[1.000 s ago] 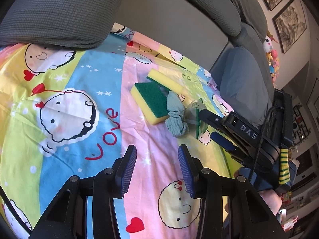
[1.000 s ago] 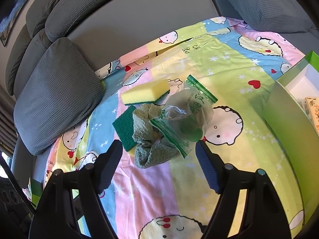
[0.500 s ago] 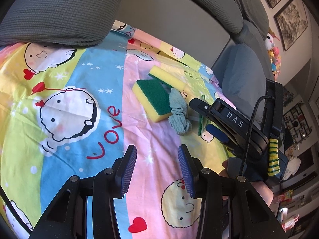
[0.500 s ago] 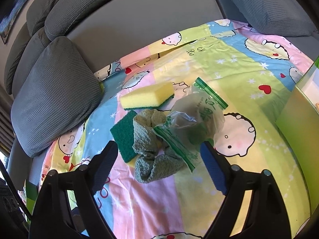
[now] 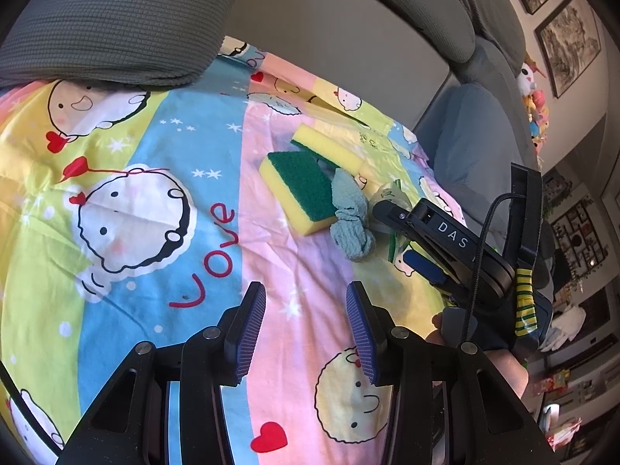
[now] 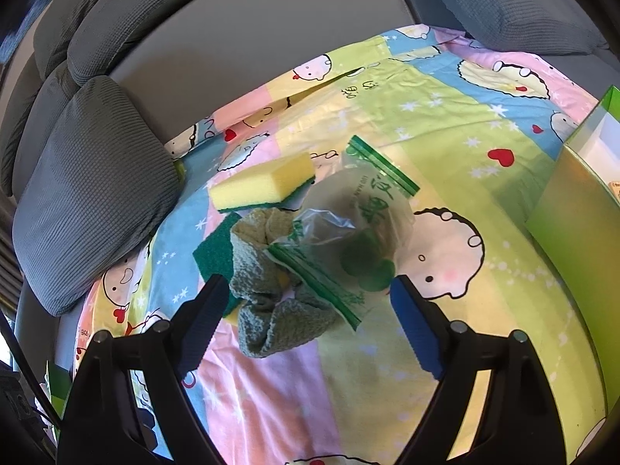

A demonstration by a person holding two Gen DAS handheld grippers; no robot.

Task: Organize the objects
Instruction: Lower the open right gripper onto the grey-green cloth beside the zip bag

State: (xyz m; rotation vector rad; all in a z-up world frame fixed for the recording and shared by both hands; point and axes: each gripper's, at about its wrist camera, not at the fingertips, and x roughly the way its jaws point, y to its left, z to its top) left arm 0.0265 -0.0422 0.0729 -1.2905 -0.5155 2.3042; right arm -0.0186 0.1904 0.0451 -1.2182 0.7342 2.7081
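Two sponges lie on the cartoon sheet: one with its green scouring side up [image 5: 302,193] [image 6: 213,248], one with its yellow side up [image 5: 329,147] [image 6: 263,186]. A bunched grey-green cloth [image 5: 348,224] [image 6: 271,290] rests against them. A clear zip bag [image 6: 360,217] with green print lies partly over the cloth. My right gripper [image 6: 308,283] [image 5: 399,236] stands wide open, one finger on each side of the cloth and bag, with no pad pressing on them. My left gripper [image 5: 306,290] hovers over the pink stripe, its jaws a little apart with nothing between them.
A green open box [image 6: 569,201] stands at the right on the sheet [image 5: 155,232]. Grey cushions [image 5: 108,27] [image 6: 85,201] and the sofa back border the far side. A person's hand [image 5: 503,364] holds the right gripper.
The right gripper's jaws have spread wider and it has come closer to the cloth and bag, which now sit between its fingers. The left gripper has not moved.
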